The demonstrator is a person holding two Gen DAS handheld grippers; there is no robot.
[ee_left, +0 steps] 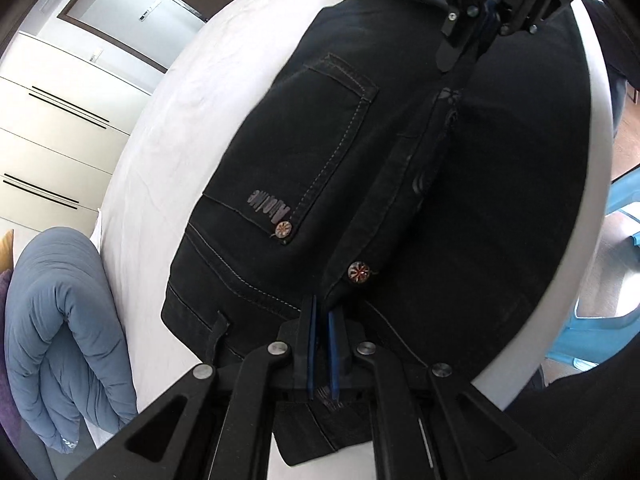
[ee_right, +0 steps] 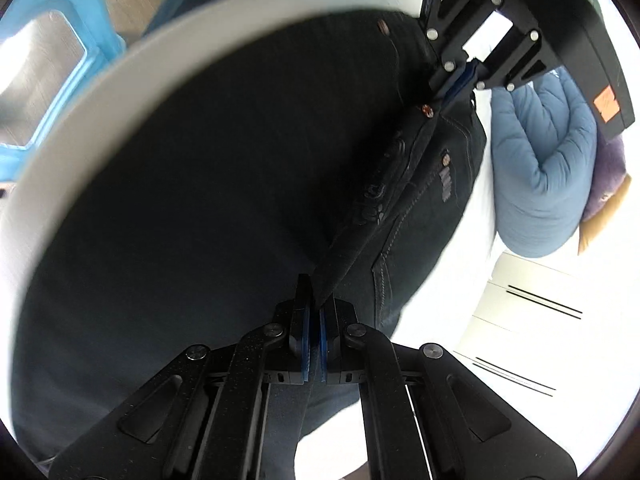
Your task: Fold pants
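Over a white-sheeted bed, black denim pants hang doubled between two tongs, the left tongs clamped on the waistband, the right tongs clamped on a far folded edge; heavy, limp cloth, best gripped at thick seams.

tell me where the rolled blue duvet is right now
The rolled blue duvet lies at the lower left of the left wrist view, beside the white bed, just left of the black pants.
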